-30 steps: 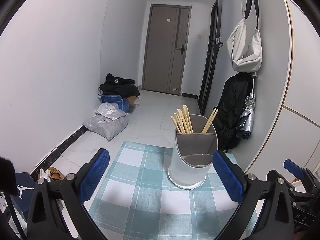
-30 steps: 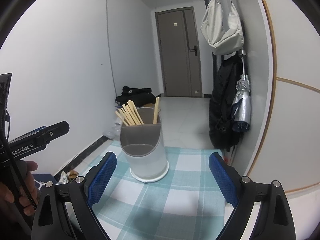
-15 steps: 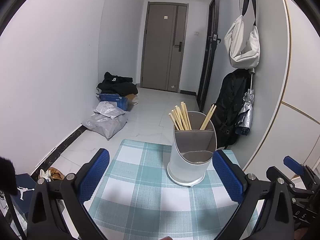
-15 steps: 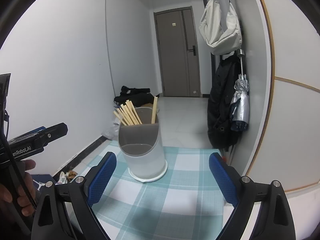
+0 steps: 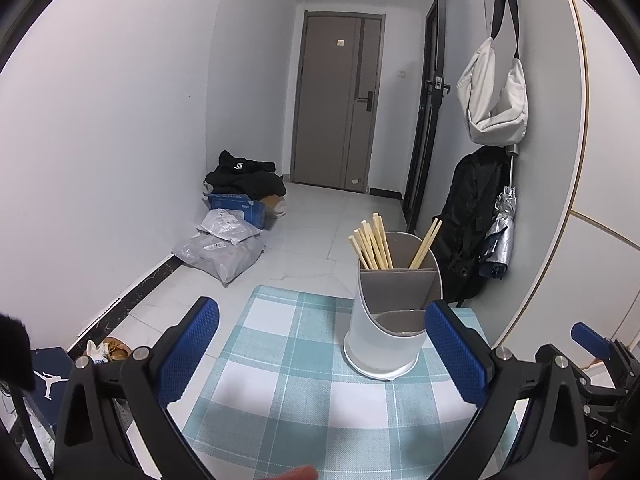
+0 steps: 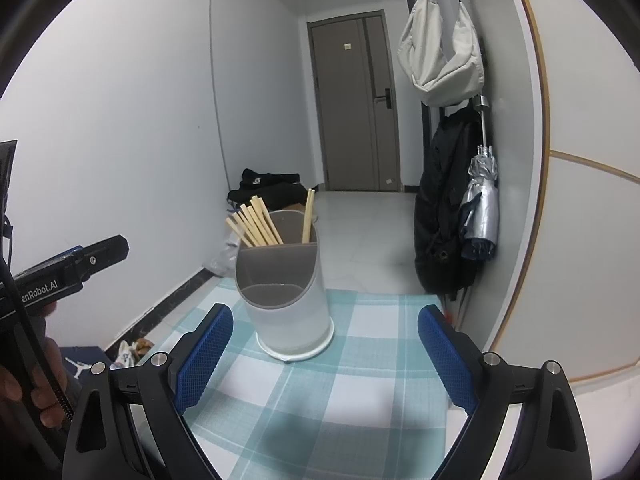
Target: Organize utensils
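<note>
A white utensil holder [image 5: 386, 332] with a grey divided insert stands on a teal checked cloth [image 5: 280, 372]. Several wooden chopsticks [image 5: 372, 242] stick up from its back compartments; the front compartment looks empty. The holder also shows in the right wrist view [image 6: 286, 300] with its chopsticks [image 6: 256, 226]. My left gripper [image 5: 320, 348] is open and empty, short of the holder. My right gripper [image 6: 324, 350] is open and empty, just in front of the holder. A small reddish thing [image 5: 298, 472] peeks in at the bottom edge of the left wrist view.
The cloth [image 6: 360, 380] covers a small table near the right wall. A black backpack [image 6: 440, 208], a folded umbrella [image 6: 482, 200] and a white bag [image 6: 440, 52] hang there. Parcels [image 5: 224, 248] and a blue box [image 5: 236, 206] lie on the floor at left.
Both grippers have drawn back and risen slightly, so the holder sits a little lower and farther in both views. The jaws stay open.
</note>
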A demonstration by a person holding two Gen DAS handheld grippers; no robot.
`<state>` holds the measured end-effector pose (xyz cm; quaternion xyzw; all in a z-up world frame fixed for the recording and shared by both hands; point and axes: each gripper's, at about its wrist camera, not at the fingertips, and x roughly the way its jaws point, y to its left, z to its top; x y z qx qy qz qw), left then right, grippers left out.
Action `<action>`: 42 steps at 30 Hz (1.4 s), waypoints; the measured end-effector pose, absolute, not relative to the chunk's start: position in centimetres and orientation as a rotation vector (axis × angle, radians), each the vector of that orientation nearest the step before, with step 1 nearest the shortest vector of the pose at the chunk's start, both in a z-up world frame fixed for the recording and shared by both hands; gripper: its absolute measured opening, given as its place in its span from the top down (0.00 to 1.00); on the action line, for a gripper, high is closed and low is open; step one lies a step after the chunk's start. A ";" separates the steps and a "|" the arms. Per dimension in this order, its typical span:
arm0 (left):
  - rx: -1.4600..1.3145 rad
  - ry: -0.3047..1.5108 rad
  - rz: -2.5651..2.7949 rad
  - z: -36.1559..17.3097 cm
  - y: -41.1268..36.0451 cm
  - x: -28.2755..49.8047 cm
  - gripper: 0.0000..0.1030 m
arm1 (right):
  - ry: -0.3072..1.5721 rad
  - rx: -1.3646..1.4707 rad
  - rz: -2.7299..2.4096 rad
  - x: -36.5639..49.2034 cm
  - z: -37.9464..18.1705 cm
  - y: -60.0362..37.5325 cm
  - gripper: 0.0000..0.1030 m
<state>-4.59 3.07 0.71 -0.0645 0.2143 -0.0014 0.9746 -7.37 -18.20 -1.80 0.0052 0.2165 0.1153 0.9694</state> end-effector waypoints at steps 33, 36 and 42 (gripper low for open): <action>-0.127 0.430 -0.012 0.8 2.9 -4.6 0.02 | 0.450 0.009 0.235 -7.4 -2.1 -18.0 0.08; -0.127 0.429 -0.010 0.8 2.9 -4.6 0.02 | 0.451 0.008 0.234 -7.4 -2.1 -18.0 0.08; -0.127 0.432 -0.011 0.7 2.9 -4.6 0.02 | 0.452 0.009 0.234 -7.4 -2.1 -18.0 0.08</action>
